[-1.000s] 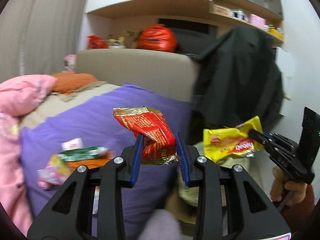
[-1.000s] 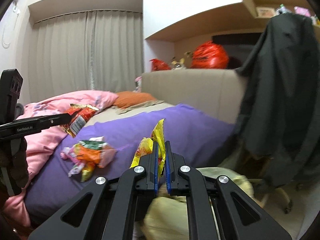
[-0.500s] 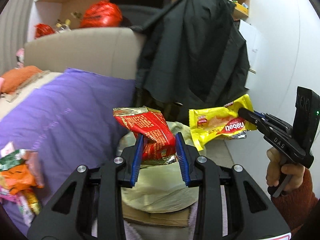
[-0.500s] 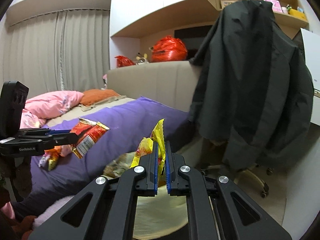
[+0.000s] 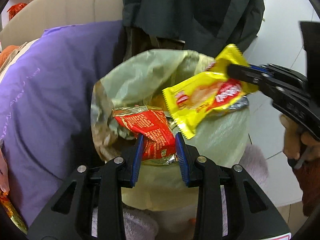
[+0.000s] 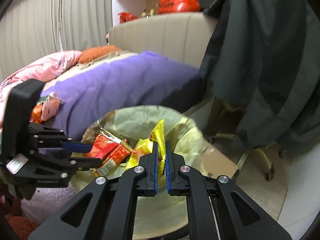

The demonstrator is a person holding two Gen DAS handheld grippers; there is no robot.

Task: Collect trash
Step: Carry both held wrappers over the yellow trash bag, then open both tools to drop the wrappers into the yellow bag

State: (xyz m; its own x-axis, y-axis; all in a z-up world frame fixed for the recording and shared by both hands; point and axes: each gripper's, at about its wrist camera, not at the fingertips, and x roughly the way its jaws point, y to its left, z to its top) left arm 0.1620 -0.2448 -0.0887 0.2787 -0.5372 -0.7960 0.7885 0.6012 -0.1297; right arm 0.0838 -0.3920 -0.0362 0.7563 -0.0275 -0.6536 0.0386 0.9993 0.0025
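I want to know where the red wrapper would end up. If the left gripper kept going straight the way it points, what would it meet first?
Probably the inside of the pale yellow-green plastic bin bag: the left gripper, shut on the crinkled red foil snack wrapper, points into its open mouth. Depth is unclear.

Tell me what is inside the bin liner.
Little shows inside the bin liner: the red wrapper and yellow wrapper, both clamped, cover its mouth; the bottom is hidden.

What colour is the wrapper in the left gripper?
Red with gold edges; the wrapper shows best in the left wrist view, held in the left gripper.
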